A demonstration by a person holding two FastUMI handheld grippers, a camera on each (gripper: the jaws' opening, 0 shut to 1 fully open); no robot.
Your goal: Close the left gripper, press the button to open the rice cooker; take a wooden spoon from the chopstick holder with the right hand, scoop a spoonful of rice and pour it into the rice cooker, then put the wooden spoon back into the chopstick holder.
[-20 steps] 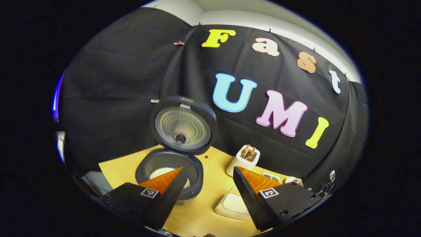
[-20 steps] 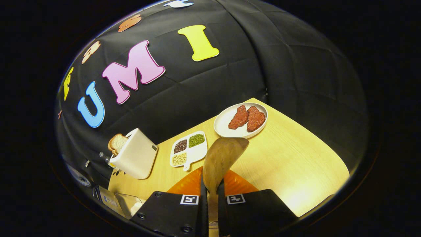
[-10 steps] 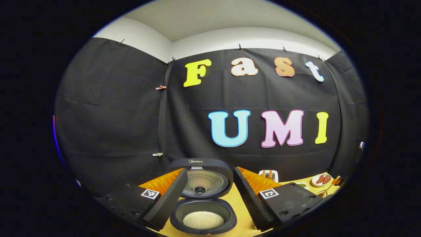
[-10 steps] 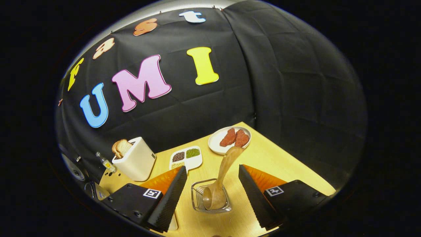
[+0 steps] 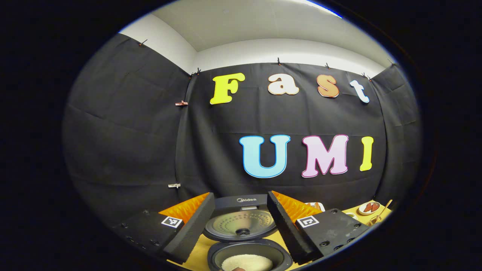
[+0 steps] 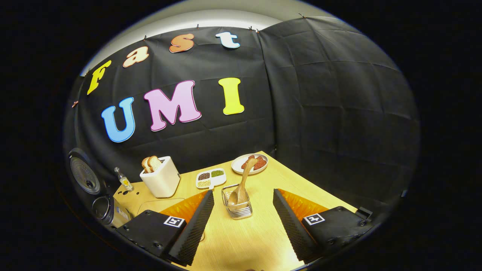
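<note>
In the left gripper view, the left gripper (image 5: pixel 241 220) hovers level, jaws wide and empty, facing the open rice cooker (image 5: pixel 246 241) with rice (image 5: pixel 246 262) inside on the wooden table (image 5: pixel 201 250).

In the right gripper view, the right gripper (image 6: pixel 243 218) tilts down, jaws wide and empty; the wooden spoon (image 6: pixel 241 186) stands in the chopstick holder (image 6: pixel 237 205), between a toaster (image 6: pixel 160 177) and a plate (image 6: pixel 250 165).

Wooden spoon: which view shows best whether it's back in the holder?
The right gripper view. The wooden spoon stands bowl-down in the chopstick holder, between the open right gripper's fingers, untouched. The left gripper view shows only a small sliver of the spoon at the far edge, beside the plate.
</note>
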